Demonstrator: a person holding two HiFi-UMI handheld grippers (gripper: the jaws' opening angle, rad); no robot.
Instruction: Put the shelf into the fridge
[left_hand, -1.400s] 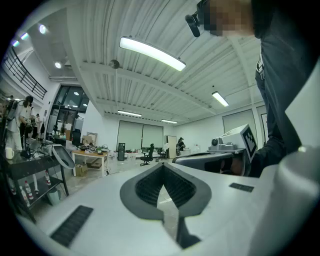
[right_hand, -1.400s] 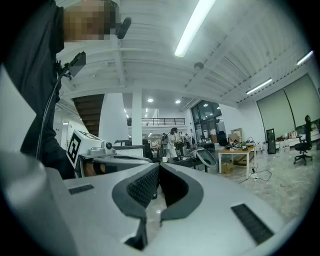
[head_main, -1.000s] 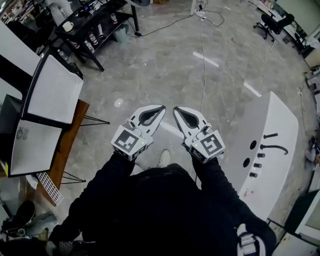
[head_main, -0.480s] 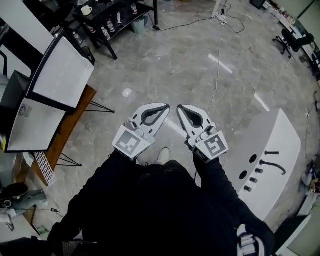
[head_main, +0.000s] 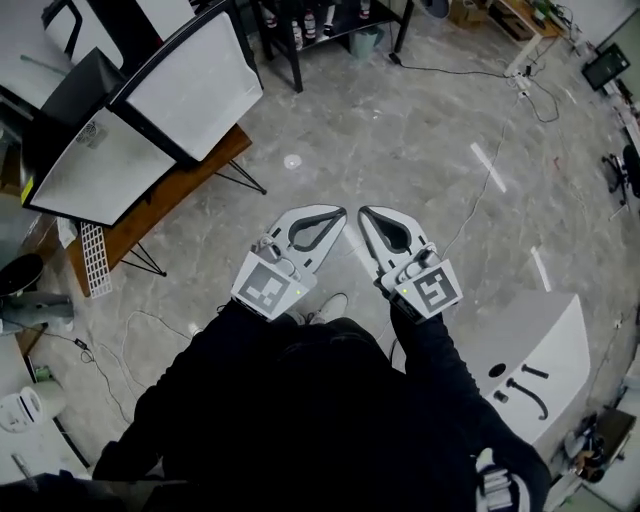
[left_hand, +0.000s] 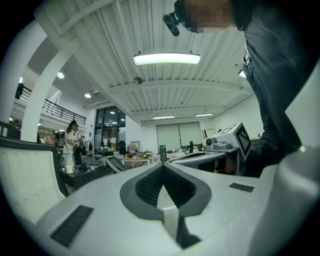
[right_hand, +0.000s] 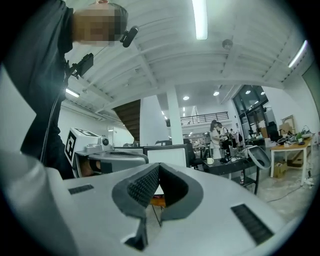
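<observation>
Left tongs (head_main: 336, 213) and right tongs (head_main: 364, 213): both shut tight with nothing between the pads. They are held side by side, tips near each other, out over the floor in front of a person in black clothing (head_main: 300, 420).

Task's thing: white slotted grid shelf (head_main: 92, 258) at the near end of a brown wooden tabletop (head_main: 160, 208), far left, well apart from both tongs. Cannot tell whether it rests on the top or hangs off the end. Just beside it, two black-cased boxes with white faces (head_main: 190, 85) sit tilted on the tabletop, one behind the other.

In the way:
- Black hairpin legs (head_main: 240, 178) splay from the tabletop toward the open floor.
- Thin black cable (head_main: 450, 72) crosses the grey marbled floor (head_main: 400, 130) far ahead.
- White curved panel with black handles (head_main: 545, 340) fills the lower right.
- Black low rack holding bottles (head_main: 330, 25) at the top edge.
- Loose thin cables (head_main: 110, 335) on the floor near the shelf.

Open room: bare floor straight ahead of the tongs, between the tabletop edge and the white panel.
</observation>
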